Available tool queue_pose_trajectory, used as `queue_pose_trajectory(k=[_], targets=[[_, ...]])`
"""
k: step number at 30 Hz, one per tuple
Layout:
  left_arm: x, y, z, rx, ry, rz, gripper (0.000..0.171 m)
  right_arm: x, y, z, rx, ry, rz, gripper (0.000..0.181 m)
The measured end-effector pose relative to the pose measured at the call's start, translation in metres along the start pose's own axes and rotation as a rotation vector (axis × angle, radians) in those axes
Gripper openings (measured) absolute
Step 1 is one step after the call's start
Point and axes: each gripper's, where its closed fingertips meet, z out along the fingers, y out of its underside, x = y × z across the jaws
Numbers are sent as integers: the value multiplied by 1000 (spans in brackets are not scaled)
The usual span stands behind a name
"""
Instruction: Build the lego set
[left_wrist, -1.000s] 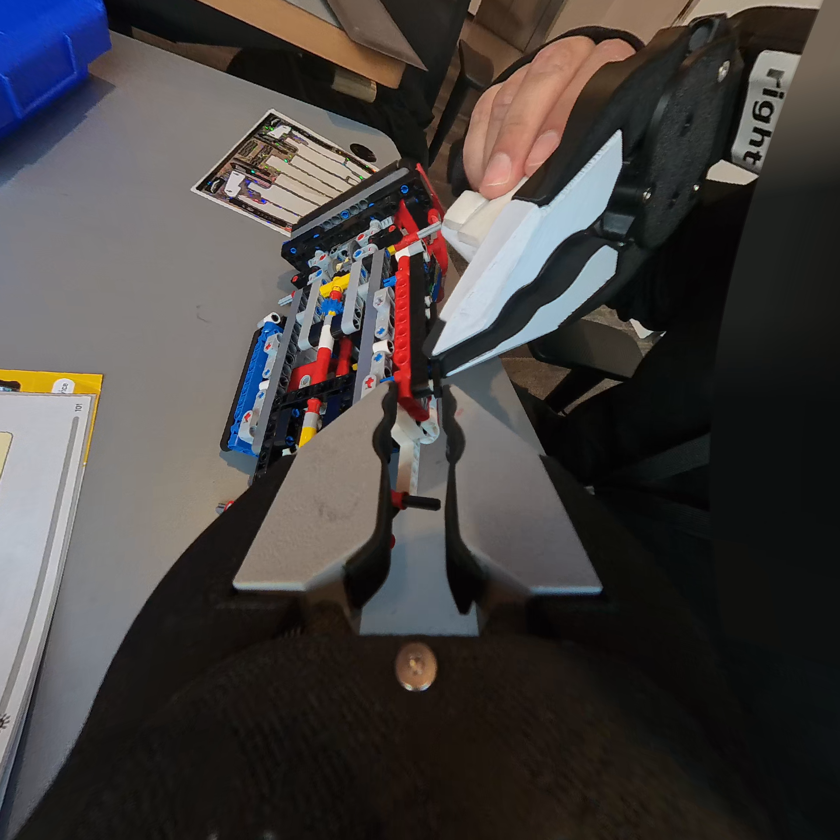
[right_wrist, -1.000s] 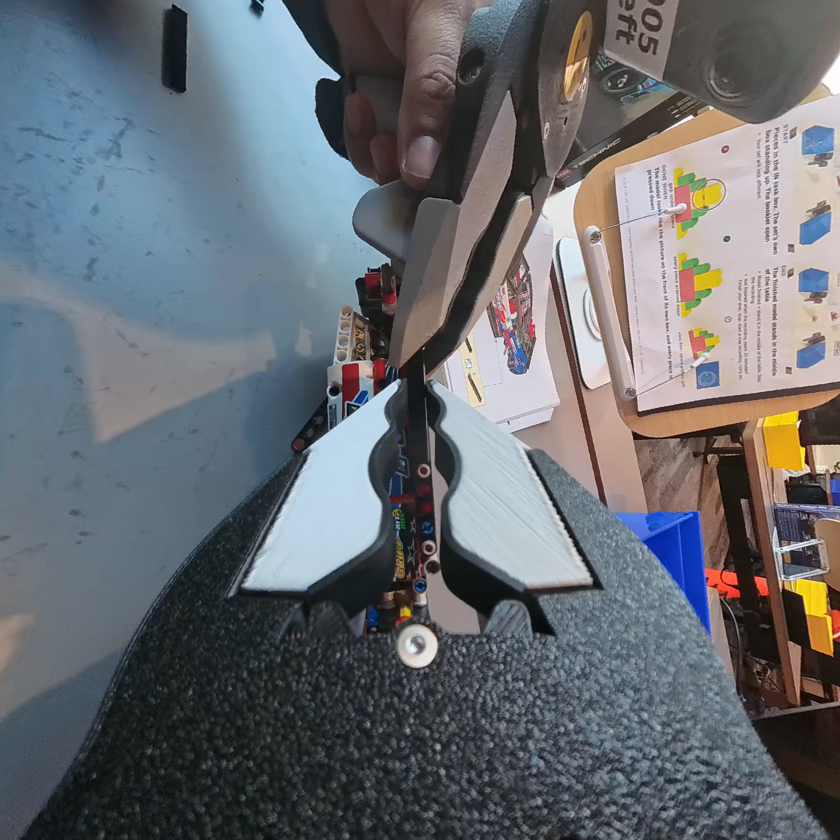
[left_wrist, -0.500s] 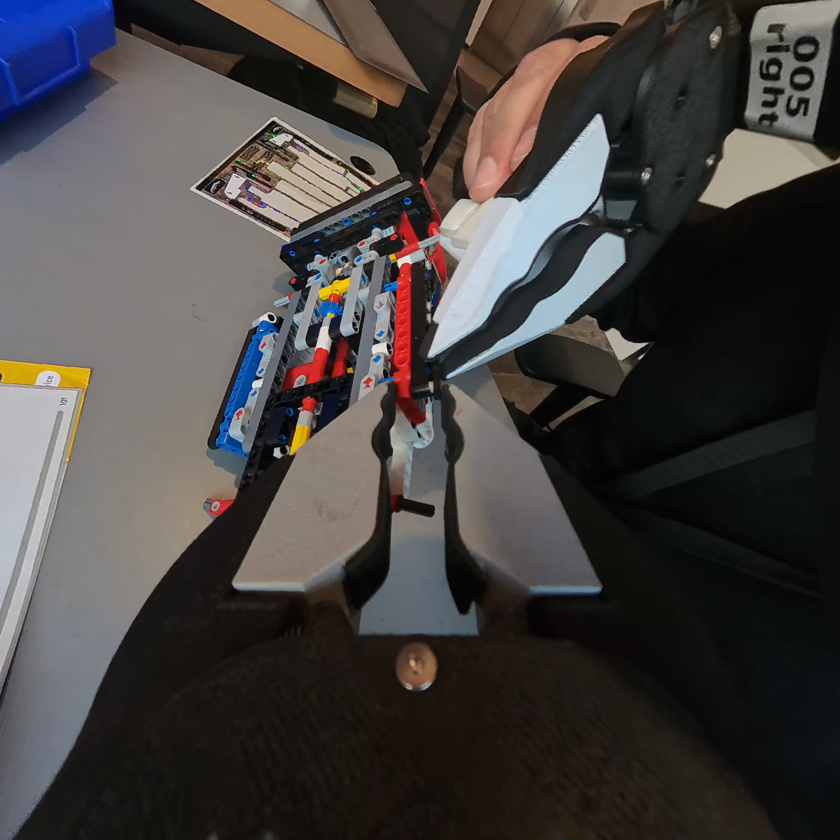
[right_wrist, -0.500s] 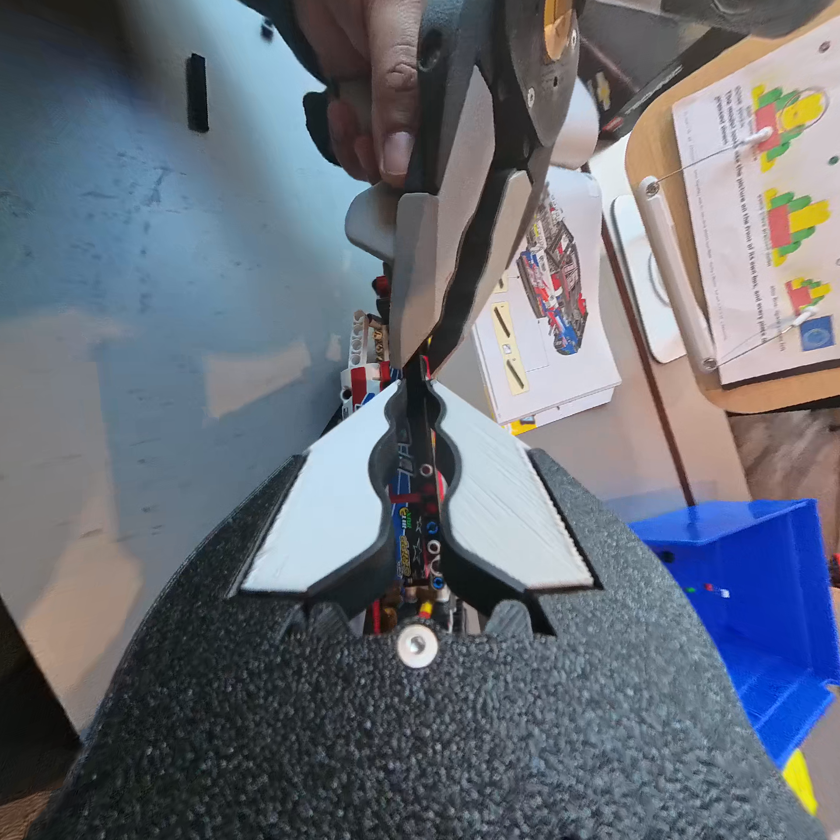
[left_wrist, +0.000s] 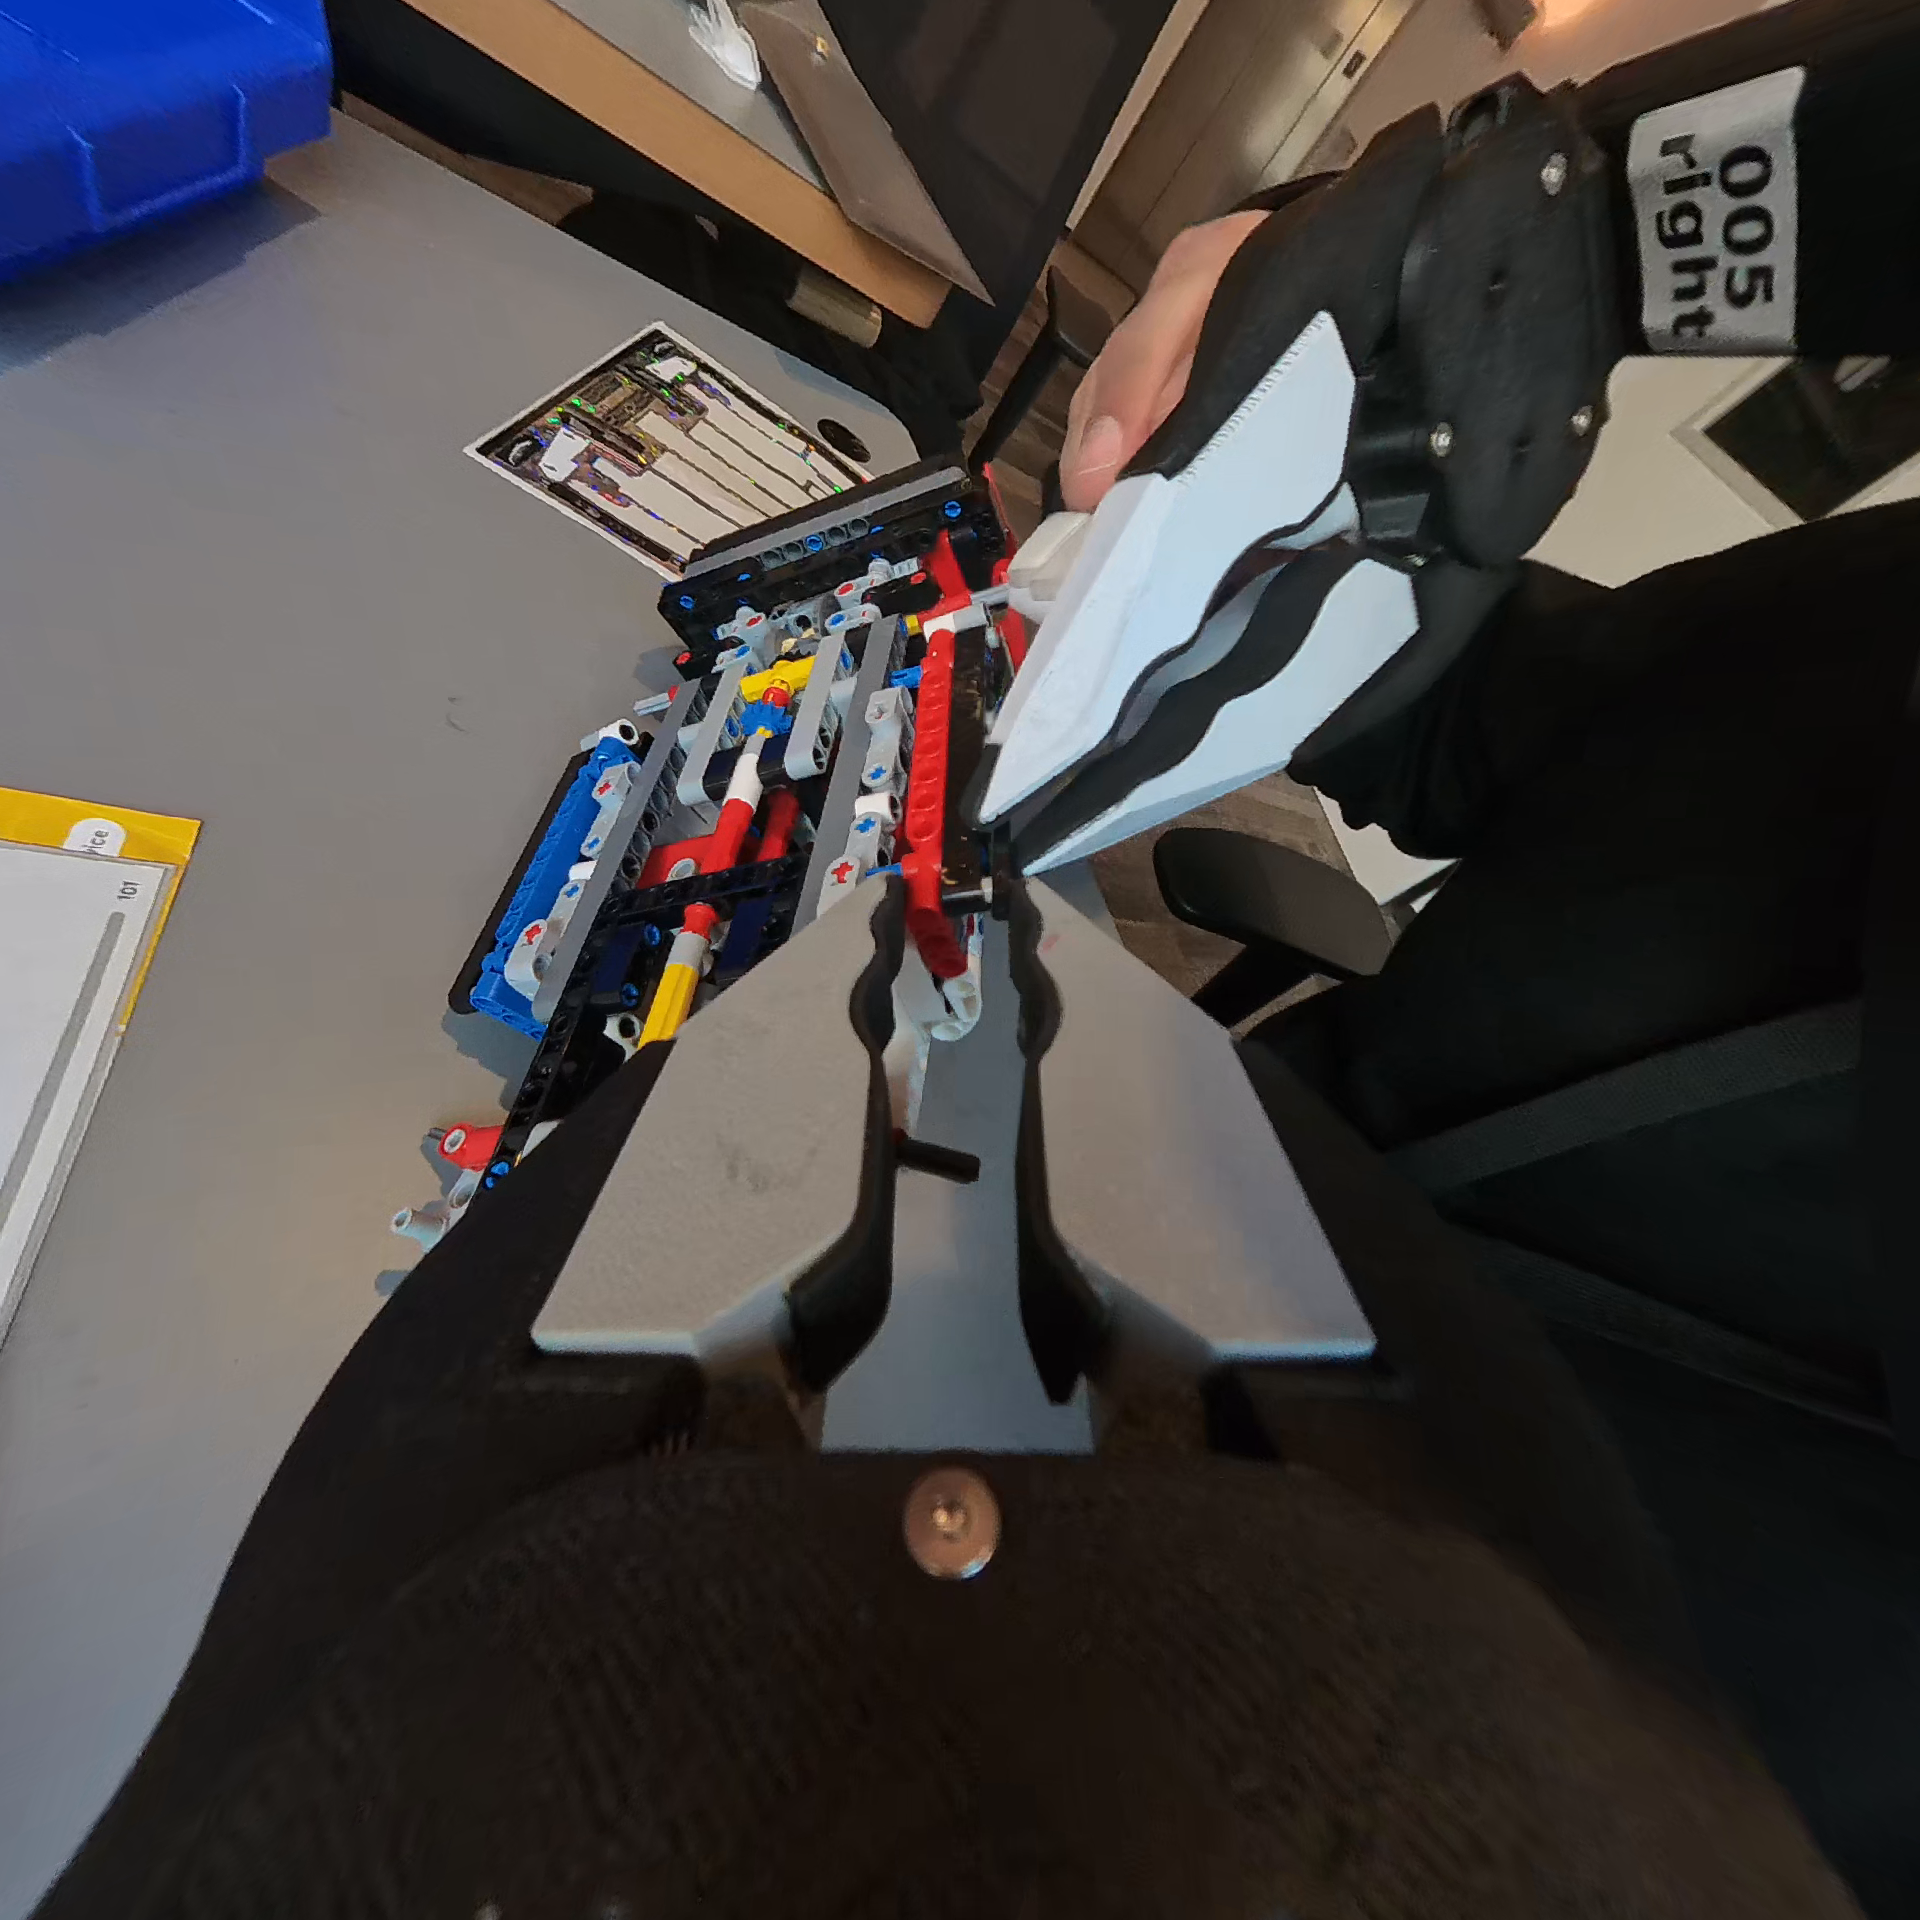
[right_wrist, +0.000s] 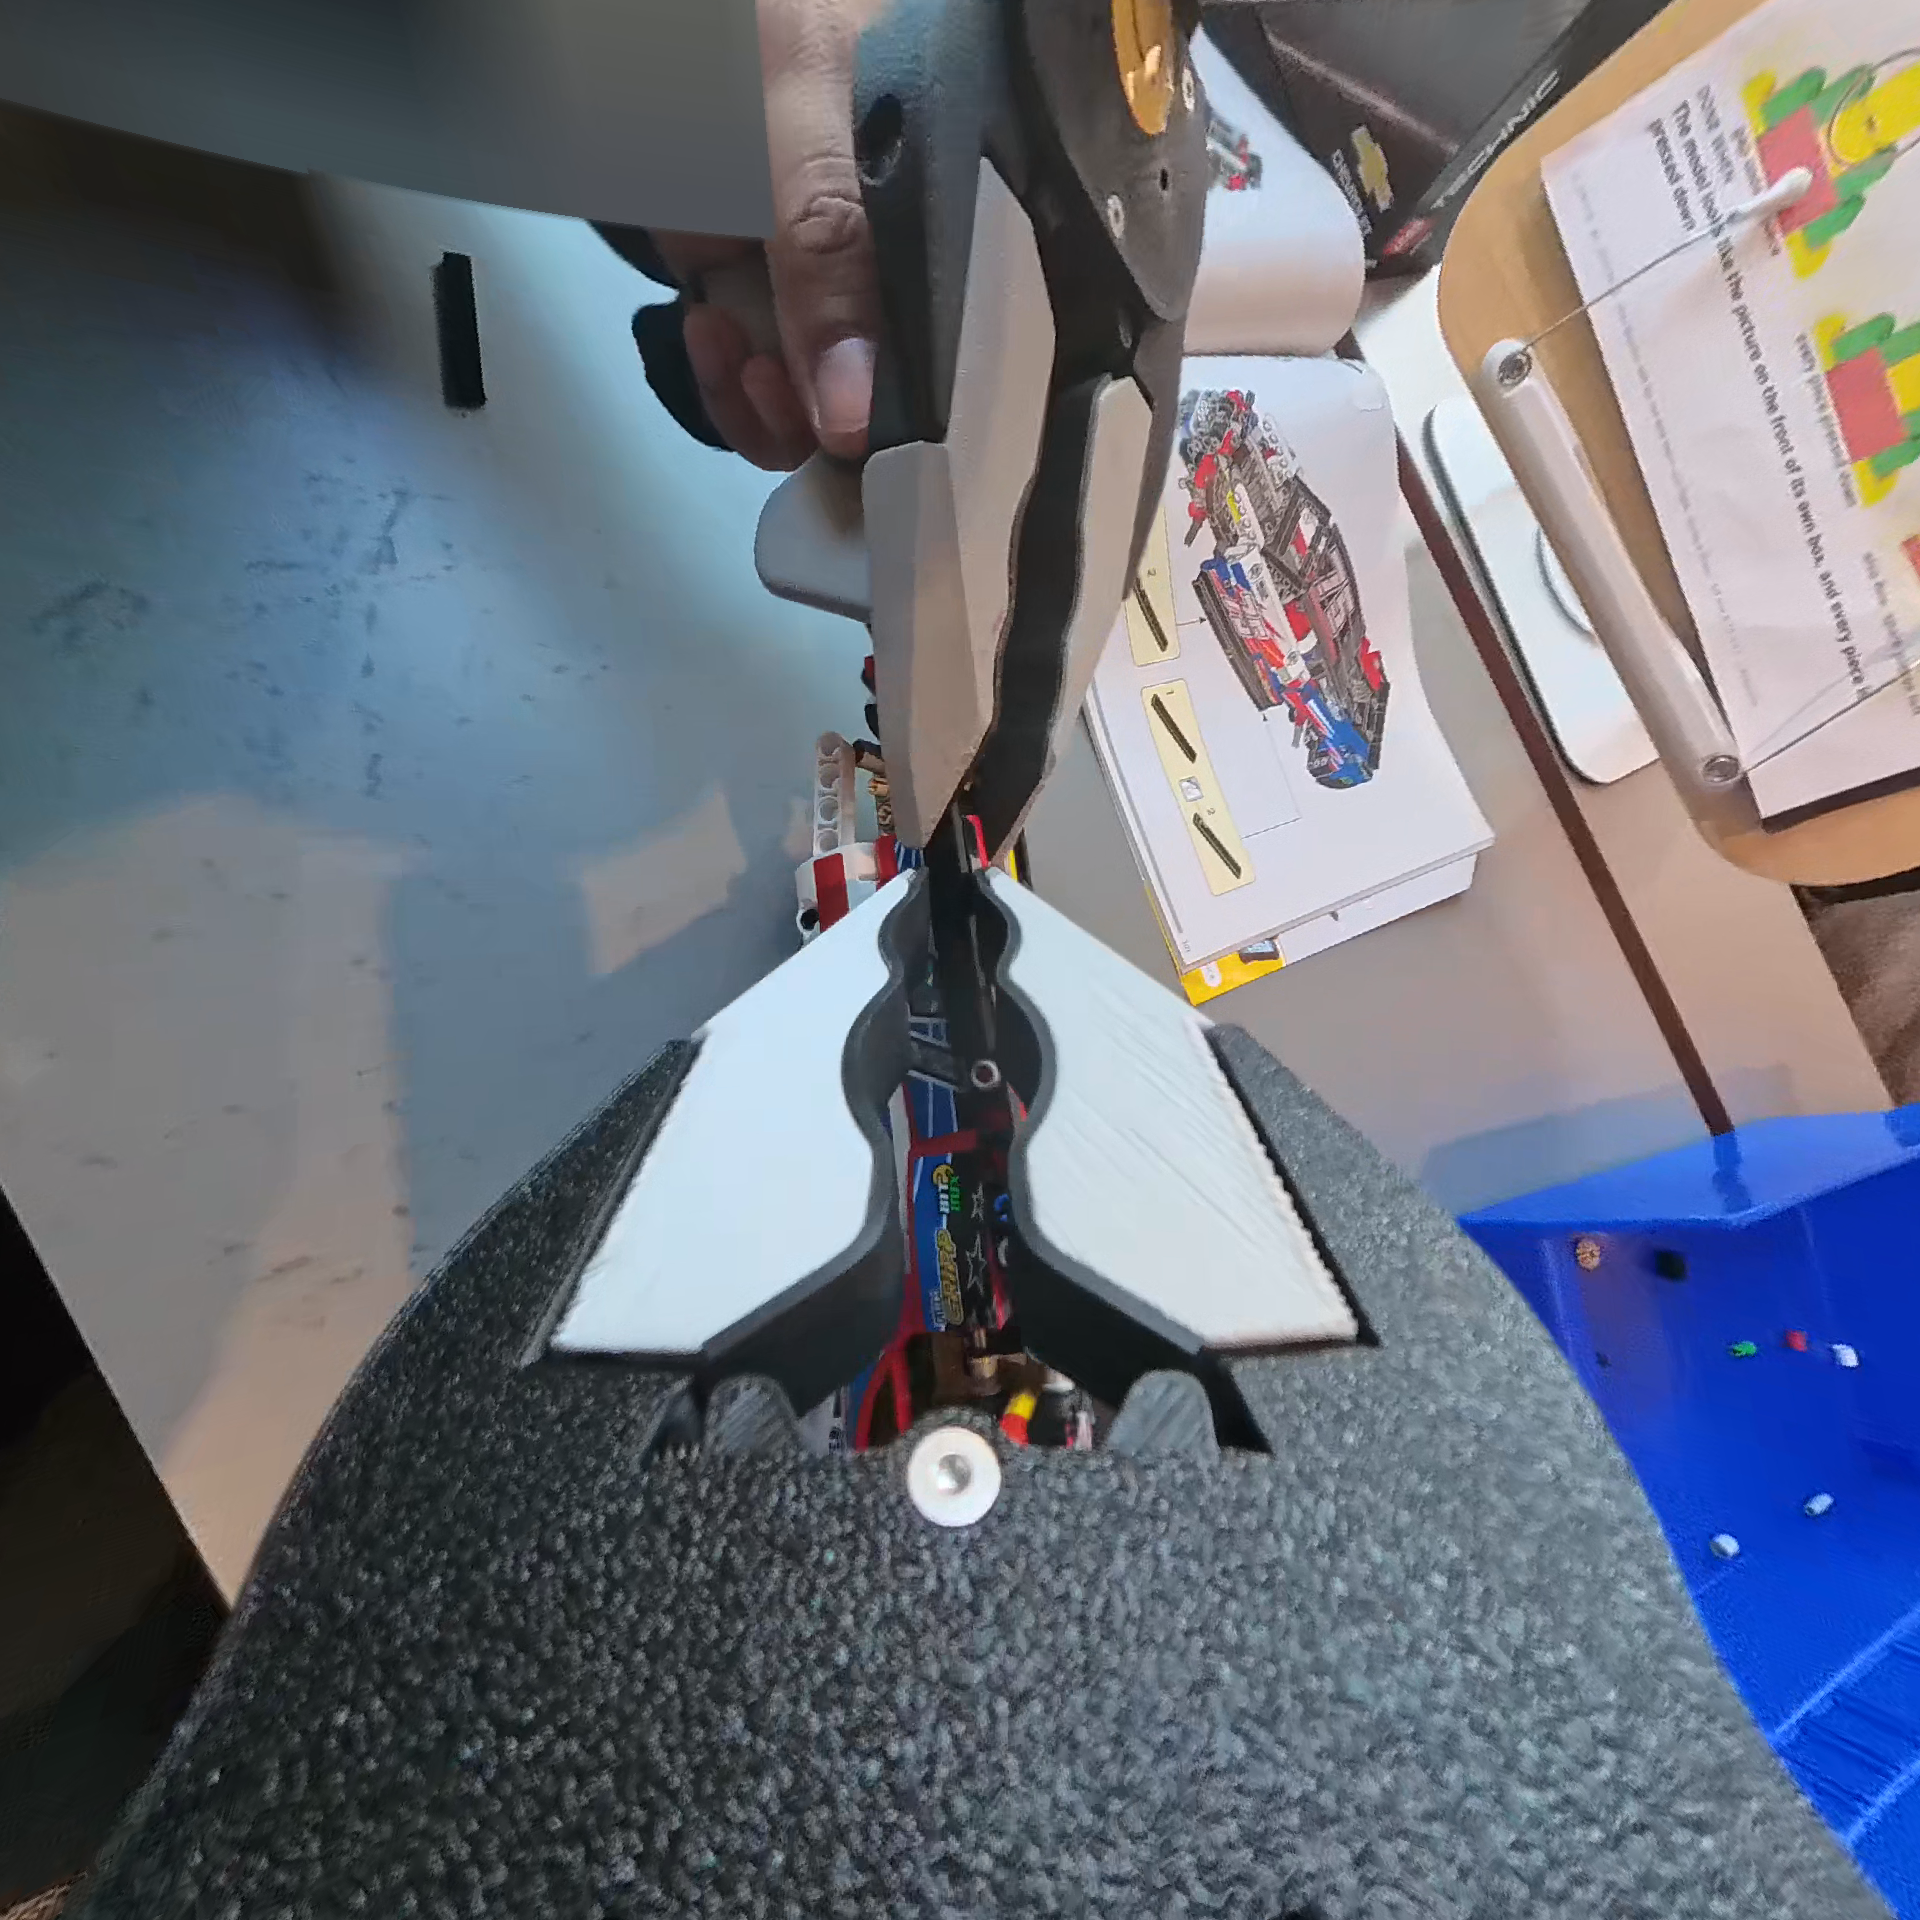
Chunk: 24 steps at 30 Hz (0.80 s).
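The partly built lego model (left_wrist: 748, 790), with red, blue, grey and black beams, lies tilted at the grey table's (left_wrist: 260, 520) near edge. My left gripper (left_wrist: 948, 904) is shut on its red and white side parts. My right gripper (right_wrist: 951, 883) is shut on a thin black beam (right_wrist: 961, 935) along the model's red side. This beam also shows in the left wrist view (left_wrist: 971, 727), with the right gripper (left_wrist: 997, 847) pinching its end. In the right wrist view the left gripper (right_wrist: 961, 821) comes down from above, tip to tip with mine. The stickered side of the model (right_wrist: 940, 1226) shows between my fingers.
An open instruction booklet (right_wrist: 1278, 707) lies beyond the model and also shows at the left of the left wrist view (left_wrist: 62, 987). A sticker sheet (left_wrist: 665, 447), a blue bin (right_wrist: 1714, 1351) with small parts, a loose black beam (right_wrist: 460, 327) and small loose pieces (left_wrist: 462, 1141) are on the table. My two grippers' fingertips are within a few centimetres of each other.
Both grippers keep their hold. The right gripper has swung round and tilted, so the blue bin comes into its view. The model has shifted slightly on the table.
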Motion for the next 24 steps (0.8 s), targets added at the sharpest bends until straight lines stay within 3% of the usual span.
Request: queue_pose_trajectory(k=[11,14,18,24], targets=[[0,0,0,14,11,-15,17,3,9,-15,29,177,-201,7],[0,0,0,12,10,-13,17,13,21,-31,25,179,-104,7],[0,0,0,14,10,-14,17,17,36,-43,56,66,118,9],[0,0,1,18,8,-14,17,13,34,-43,114,-61,339,15]])
